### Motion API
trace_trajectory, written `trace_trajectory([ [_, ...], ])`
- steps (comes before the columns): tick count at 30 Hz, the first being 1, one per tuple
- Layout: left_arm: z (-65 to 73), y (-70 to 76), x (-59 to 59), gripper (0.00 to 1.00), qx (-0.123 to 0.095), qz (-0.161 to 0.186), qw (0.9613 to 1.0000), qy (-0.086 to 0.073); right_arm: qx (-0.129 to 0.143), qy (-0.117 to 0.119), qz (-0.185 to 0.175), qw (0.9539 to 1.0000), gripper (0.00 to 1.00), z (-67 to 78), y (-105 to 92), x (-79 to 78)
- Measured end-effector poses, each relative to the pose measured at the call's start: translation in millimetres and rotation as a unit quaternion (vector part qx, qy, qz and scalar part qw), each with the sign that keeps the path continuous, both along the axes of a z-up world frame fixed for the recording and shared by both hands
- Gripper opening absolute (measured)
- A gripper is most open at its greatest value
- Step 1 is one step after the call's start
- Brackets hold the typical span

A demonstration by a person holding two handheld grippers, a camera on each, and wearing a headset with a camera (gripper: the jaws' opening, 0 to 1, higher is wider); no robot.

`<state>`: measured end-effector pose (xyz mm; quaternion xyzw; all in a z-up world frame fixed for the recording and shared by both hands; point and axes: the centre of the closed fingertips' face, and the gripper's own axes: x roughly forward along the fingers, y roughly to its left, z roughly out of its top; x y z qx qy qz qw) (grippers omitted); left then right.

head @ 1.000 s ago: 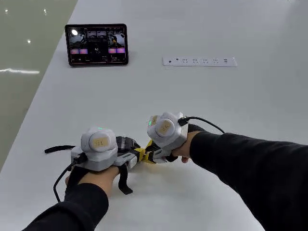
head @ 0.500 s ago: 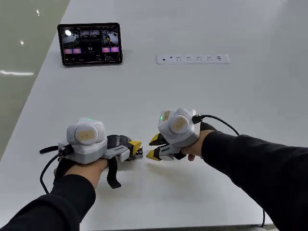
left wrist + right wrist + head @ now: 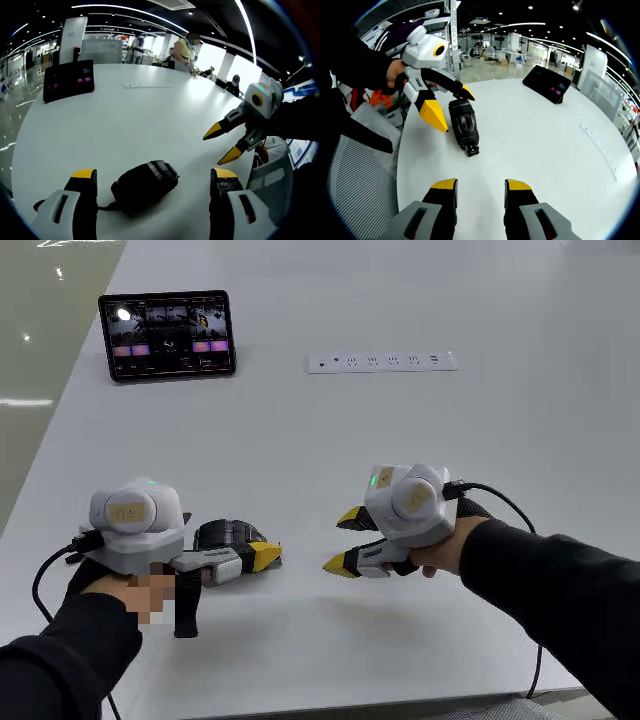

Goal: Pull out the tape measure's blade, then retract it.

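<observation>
The black tape measure (image 3: 145, 184) is seen lying on the white desk (image 3: 330, 440), close to the near edge and towards the near left corner. It is framed by the left gripper (image 3: 152, 174), whose yellow-tipped fingers (image 3: 83, 192) are spread wide. In the left gripper view the case lies between them, nearer the left finger, with bare desk visible on both sides, so no contact can be made out. A black strap (image 3: 50, 205) is seen trailing from the case past the left finger.

In the right gripper view the case is shown lying lengthwise, with one left finger just beside it and the other at its far end. A small tab at its near end is turned towards the right gripper (image 3: 481, 185). The right gripper's fingers (image 3: 445, 200) are parted, with nothing held between them. In the head view their yellow tips are pointed at the tape measure, across a stretch of bare desk and well apart from it.

A tablet (image 3: 167, 333) is propped up near the left edge of the desk, far from the grippers, with its screen lit. A white power strip (image 3: 382, 362) is laid flat further along the far part of the desk, to the right of the tablet.
</observation>
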<state>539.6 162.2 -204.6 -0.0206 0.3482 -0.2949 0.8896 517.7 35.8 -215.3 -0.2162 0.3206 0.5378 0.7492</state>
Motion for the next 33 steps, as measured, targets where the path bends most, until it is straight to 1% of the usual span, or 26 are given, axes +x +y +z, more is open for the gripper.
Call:
trace_trajectory([
  [3,0.1,1.7,-5.0,0.97,0.008,-0.019,0.9998,0.003,0.0,-0.006,-0.016,0.9999,0.41,4.8,-12.2,0.9],
  [5,2.2,4.9,-7.0,0.99,0.01,-0.024,0.9996,0.002,0.007,-0.003,-0.026,0.9996,0.41,7.8,-20.2,-0.2],
  [6,3.6,7.5,-7.2,0.99,0.009,-0.024,0.9997,0.004,0.009,-0.003,-0.032,0.9994,0.42,9.8,-24.8,-0.8],
  [8,6.8,8.8,-8.2,0.99,-0.003,-0.025,0.9996,0.007,0.01,-0.003,-0.035,0.9993,0.44,11.9,-30.7,-3.3],
  [10,9.6,14.0,-8.2,0.99,0.002,-0.027,0.9996,0.002,0.011,-0.006,-0.037,0.9992,0.46,14.9,-36.9,-7.7],
  [12,13.2,17.1,-9.3,0.99,0.001,-0.035,0.9994,-0.005,0.01,-0.008,-0.039,0.9992,0.49,15.9,-43.8,-11.1],
  [13,16.3,14.9,-11.9,0.99,-0.013,-0.048,0.9987,-0.007,0.008,-0.006,-0.041,0.9991,0.5,15.4,-48.4,-12.7],
  [14,18.0,13.2,-14.1,0.99,-0.027,-0.052,0.9983,-0.005,0.008,-0.006,-0.044,0.999,0.52,15.5,-51.7,-13.5],
  [15,15.5,17.7,-15.1,0.99,-0.016,-0.051,0.9985,-0.002,0.01,-0.006,-0.047,0.9988,0.53,15.9,-54.9,-14.1],
  [16,12.7,20.9,-18.8,0.99,-0.002,-0.065,0.9979,-0.001,0.013,-0.006,-0.053,0.9985,0.54,16.5,-59.9,-14.2],
  [17,13.7,20.7,-19.8,0.99,-0.007,-0.069,0.9976,-0.005,0.015,-0.006,-0.059,0.9981,0.55,17.2,-63.3,-13.9],
  [18,12.5,22.5,-21.6,0.99,-0.006,-0.07,0.9975,-0.002,0.017,-0.005,-0.065,0.9977,0.56,17.8,-67.1,-13.6],
  [19,10.1,26.6,-24.3,0.99,0.0,-0.07,0.9975,0.007,0.02,-0.005,-0.072,0.9972,0.57,18.2,-72.6,-13.1],
  [21,8.4,31.8,-26.8,0.99,0.002,-0.068,0.9976,0.012,0.023,-0.003,-0.083,0.9963,0.59,18.1,-83.1,-12.6],
  [24,9.1,36.4,-31.7,0.99,0.002,-0.074,0.9972,0.007,0.027,0.002,-0.089,0.9957,0.62,17.4,-99.1,-15.3],
  [26,7.9,41.1,-35.5,0.99,0.014,-0.084,0.9964,0.005,0.026,0.004,-0.096,0.9951,0.64,17.2,-111.3,-16.9],
  [28,8.3,45.3,-37.4,0.99,0.015,-0.089,0.9959,0.004,0.028,0.006,-0.102,0.9943,0.65,17.9,-120.9,-18.4],
  [31,7.8,54.9,-37.3,0.99,0.025,-0.087,0.9959,0.003,0.025,0.003,-0.114,0.9931,0.66,17.4,-138.7,-18.9],
  [33,9.7,58.2,-38.6,0.99,0.024,-0.089,0.9957,0.0,0.027,0.0,-0.119,0.9925,0.69,17.6,-145.7,-19.3],
])
